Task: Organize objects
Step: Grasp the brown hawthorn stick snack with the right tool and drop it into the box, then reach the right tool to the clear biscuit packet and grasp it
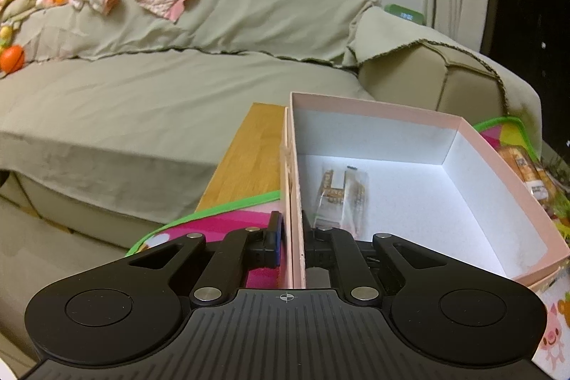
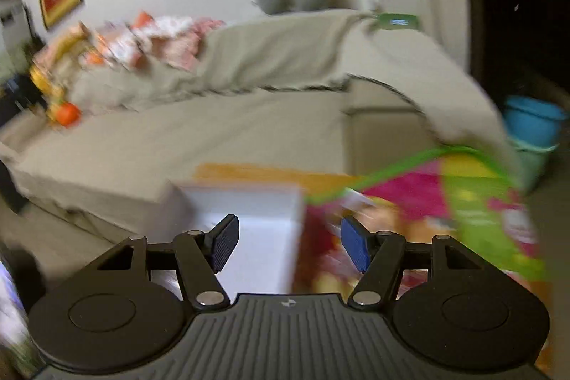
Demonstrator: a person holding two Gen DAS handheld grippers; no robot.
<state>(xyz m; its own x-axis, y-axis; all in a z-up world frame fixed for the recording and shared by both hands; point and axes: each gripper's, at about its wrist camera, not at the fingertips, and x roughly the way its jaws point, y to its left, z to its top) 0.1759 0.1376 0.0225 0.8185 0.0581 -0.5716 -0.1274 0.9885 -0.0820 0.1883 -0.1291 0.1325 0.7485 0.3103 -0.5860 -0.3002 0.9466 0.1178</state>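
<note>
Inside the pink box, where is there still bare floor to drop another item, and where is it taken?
The pink box floor is mostly bare: the whole stretch from the snack packet to the right wall. Crowded only by the left wall, where the packet lies and the left gripper clamps the wall. The right gripper is open, empty.

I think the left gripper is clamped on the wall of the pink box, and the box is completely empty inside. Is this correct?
Not quite. The left gripper is indeed shut on the wall of the pink box, but the box is not empty: a clear snack packet lies on its white floor near that wall. The left wrist view shows this.
</note>
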